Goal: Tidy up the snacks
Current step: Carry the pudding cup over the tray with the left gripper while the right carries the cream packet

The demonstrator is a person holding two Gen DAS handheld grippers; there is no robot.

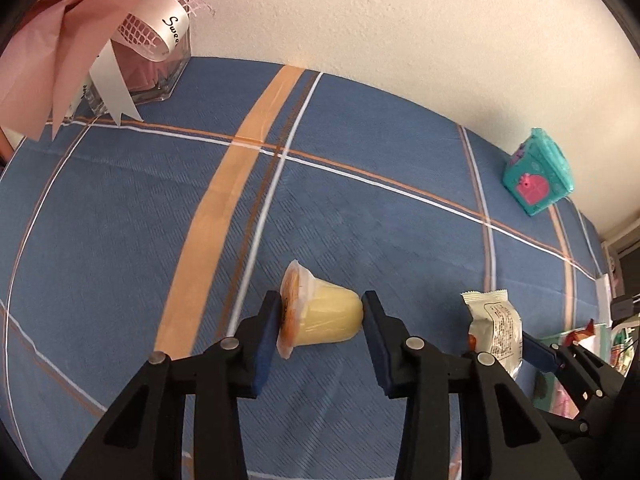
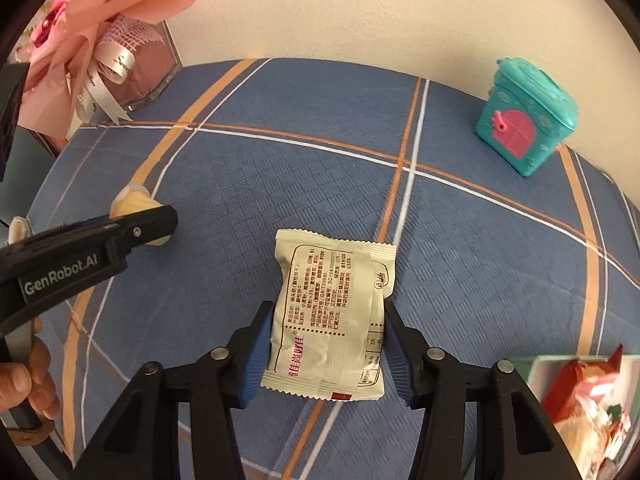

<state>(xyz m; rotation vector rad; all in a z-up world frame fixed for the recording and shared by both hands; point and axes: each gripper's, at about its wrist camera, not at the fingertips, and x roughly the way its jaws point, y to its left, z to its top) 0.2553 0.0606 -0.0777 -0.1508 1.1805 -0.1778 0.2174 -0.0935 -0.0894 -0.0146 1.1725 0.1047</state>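
1. While the left claw (image 1: 322,316) is seen from its own camera, its two blue pads press the ends of a yellow jelly cup (image 1: 320,318) lying on its side: one pad on the foil lid, the other on the base.
2. From the right wrist view only a small part of this cup shows, because the left claw's black arm covers the rest.
3. The right claw (image 2: 326,354) is closed halfway on a white snack packet (image 2: 330,316), with both pads touching its sides; the printed text is too small to read.
4. Both snacks are just over the blue checked tabletop (image 2: 280,184); I cannot tell if they touch it.
5. A green box (image 2: 584,408) with red packets is cut off at the right edge.
6. A teal toy house (image 2: 524,120) stands near the wall, and a pink bouquet (image 2: 88,40) is partly out of frame.
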